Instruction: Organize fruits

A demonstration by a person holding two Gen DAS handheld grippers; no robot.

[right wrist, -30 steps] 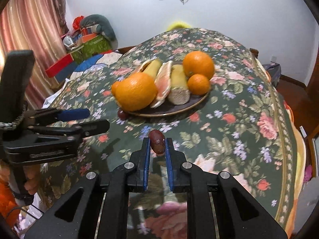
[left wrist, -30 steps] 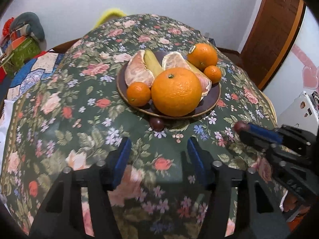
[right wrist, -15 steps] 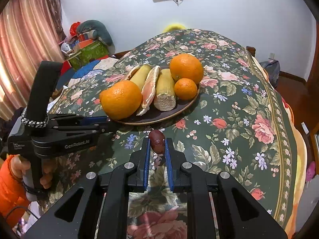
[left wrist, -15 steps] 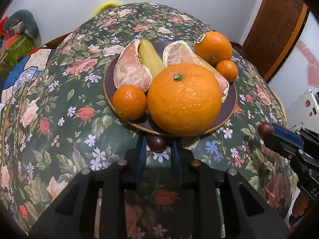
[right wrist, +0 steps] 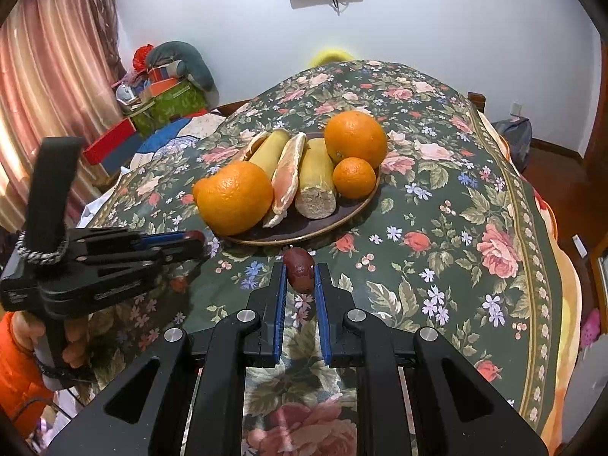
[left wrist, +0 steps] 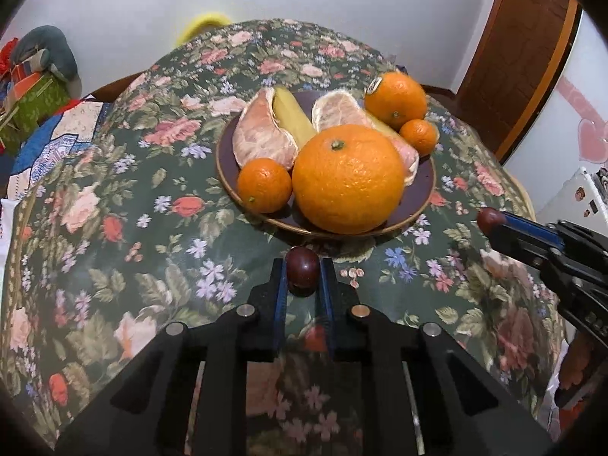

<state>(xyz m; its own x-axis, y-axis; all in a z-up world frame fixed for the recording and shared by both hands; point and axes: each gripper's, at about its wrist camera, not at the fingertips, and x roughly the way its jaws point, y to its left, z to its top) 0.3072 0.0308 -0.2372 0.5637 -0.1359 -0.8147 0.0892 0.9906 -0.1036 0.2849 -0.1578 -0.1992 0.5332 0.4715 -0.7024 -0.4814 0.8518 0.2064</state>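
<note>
— Fruits, item one: small dark red date (left wrist: 302, 270), location?
— Pinched between the blue pads of your left gripper (left wrist: 302, 273), just before the brown round plate (left wrist: 425, 190).
— Item two?
— Second dark red date (right wrist: 300, 269), clamped in your right gripper (right wrist: 300, 277), near the plate rim; both grippers level, pointing at the plate.
— Labels?
— A sticker on the far orange (left wrist: 397, 95); writing unreadable.

Dark red fruit (left wrist: 302, 268) between closed jaws.

Plate (left wrist: 425, 193) w/ oranges (left wrist: 347, 178) & pomelo segments (left wrist: 262, 140) mid-table (left wrist: 114, 197); date (left wrist: 302, 266) just before rim.
</note>
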